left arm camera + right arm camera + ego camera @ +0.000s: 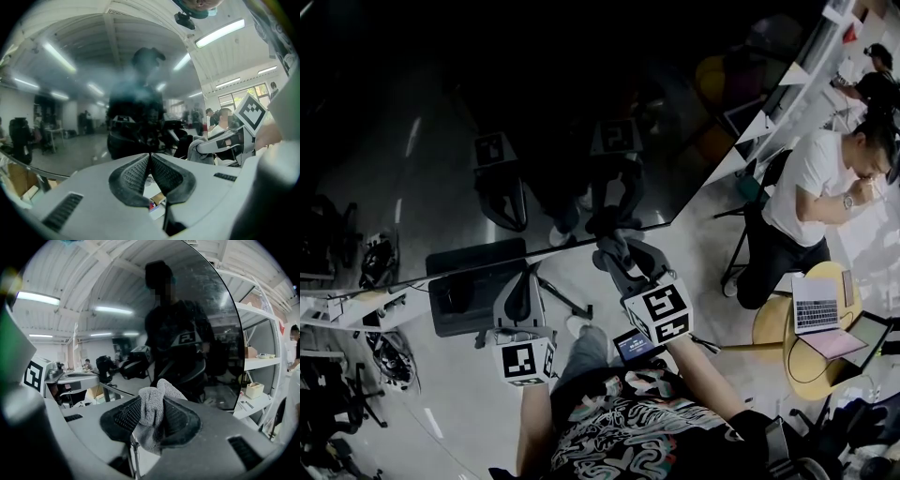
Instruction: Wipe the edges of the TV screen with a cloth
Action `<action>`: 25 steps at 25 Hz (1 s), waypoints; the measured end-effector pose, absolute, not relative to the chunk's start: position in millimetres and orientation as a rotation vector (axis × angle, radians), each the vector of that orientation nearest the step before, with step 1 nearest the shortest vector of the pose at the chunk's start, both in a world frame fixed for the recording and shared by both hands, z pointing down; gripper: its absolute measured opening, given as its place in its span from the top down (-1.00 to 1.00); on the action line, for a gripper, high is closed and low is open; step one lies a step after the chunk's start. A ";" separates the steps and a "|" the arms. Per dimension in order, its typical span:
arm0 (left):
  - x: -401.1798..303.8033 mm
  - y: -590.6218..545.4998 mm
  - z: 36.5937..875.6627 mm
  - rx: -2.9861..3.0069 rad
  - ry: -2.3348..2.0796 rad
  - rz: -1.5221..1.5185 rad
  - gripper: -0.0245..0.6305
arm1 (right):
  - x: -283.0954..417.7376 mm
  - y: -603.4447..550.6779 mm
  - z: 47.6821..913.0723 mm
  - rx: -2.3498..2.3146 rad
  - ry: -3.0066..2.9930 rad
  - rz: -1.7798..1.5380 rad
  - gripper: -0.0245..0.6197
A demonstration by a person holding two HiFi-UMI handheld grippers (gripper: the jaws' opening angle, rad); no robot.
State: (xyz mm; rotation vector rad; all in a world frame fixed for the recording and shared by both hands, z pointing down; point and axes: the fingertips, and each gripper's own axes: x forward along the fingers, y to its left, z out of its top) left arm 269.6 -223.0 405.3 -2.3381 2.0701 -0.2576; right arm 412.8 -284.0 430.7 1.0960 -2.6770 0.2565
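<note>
Cloth (pixel 149 427) pinched in right gripper (pixel 153 398), wad proud of the tips. Straight ahead: TV screen (pixel 201 329), lower edge just beyond the wad, running left to right across the jaws; contact not confirmed. Nearer that edge than left gripper (pixel 150 157), clamped on nothing, just beside. Judged next: sideways travel along edge.

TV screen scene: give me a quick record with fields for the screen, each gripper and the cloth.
screen: TV screen, dark, mirroring the room and both grippers
left: left gripper, jaws together, nothing between them
right: right gripper, shut on the grey cloth
cloth: bunched, poking out past the jaw tips
place: right gripper by the screen's lower edge; contact unclear
</note>
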 end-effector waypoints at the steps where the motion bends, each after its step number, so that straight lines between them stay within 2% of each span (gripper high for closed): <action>1: 270.2 -223.0 405.1 -2.338 2.071 -0.257 0.86 | 412.6 -283.8 430.3 1.095 -2.678 0.255 0.49; 25: 248.4 -208.1 405.6 -2.312 2.114 -0.241 0.85 | 382.6 -274.2 431.2 1.041 -2.690 0.235 0.49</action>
